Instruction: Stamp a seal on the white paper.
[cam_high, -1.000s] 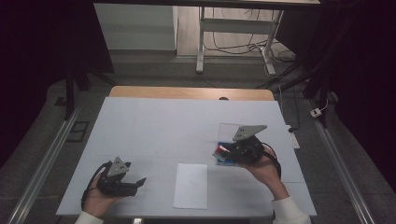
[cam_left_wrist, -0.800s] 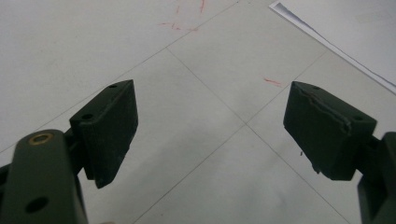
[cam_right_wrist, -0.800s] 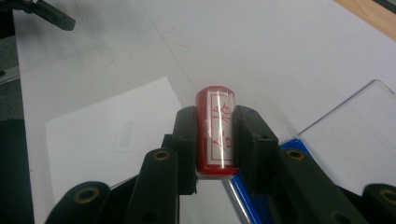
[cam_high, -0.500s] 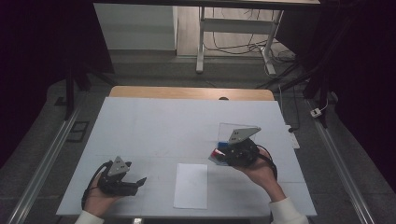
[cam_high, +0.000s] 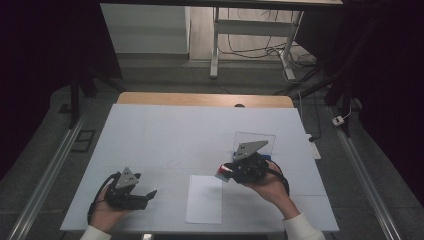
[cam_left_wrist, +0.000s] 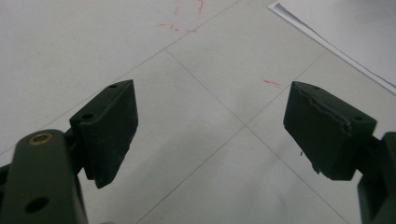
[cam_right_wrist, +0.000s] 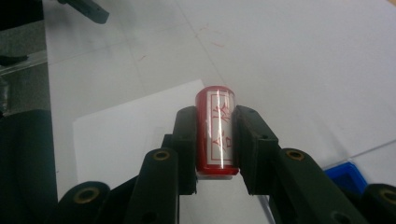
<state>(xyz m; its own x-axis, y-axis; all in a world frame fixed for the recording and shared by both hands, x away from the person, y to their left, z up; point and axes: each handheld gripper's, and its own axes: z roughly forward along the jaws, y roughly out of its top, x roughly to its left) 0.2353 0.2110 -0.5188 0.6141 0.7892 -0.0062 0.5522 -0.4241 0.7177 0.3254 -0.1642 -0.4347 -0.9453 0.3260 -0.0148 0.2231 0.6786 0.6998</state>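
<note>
High view: right gripper (cam_high: 226, 172) sits at table centre-right, pointing left, jaws clamped on a small red cylindrical stamp w/ a clear label (cam_high: 223, 172), held just off the top-right corner of a white rectangular paper sheet (cam_high: 204, 199) lying on the pale grey table (cam_high: 165, 130). A clear plastic box (cam_high: 255, 142) stands just behind that gripper, w/ a bit of blue showing beside it. Left gripper (cam_high: 150, 194) rests at bottom-left, well apart from the sheet, jaws spread, nothing between them. Left gripper view: both black jaws stand wide apart over bare table w/ faint red marks (cam_left_wrist: 273, 83) and thin grid lines; corner of the white sheet (cam_left_wrist: 341, 32) at top right. Right gripper view: red stamp (cam_right_wrist: 217, 130) pinched lengthwise between the two jaws, red characters on its label facing up, front end sticking out past the jaw tips above the sheet's (cam_right_wrist: 126, 135) edge; a blue plastic tray (cam_right_wrist: 348, 175) peeks in at lower right.
</note>
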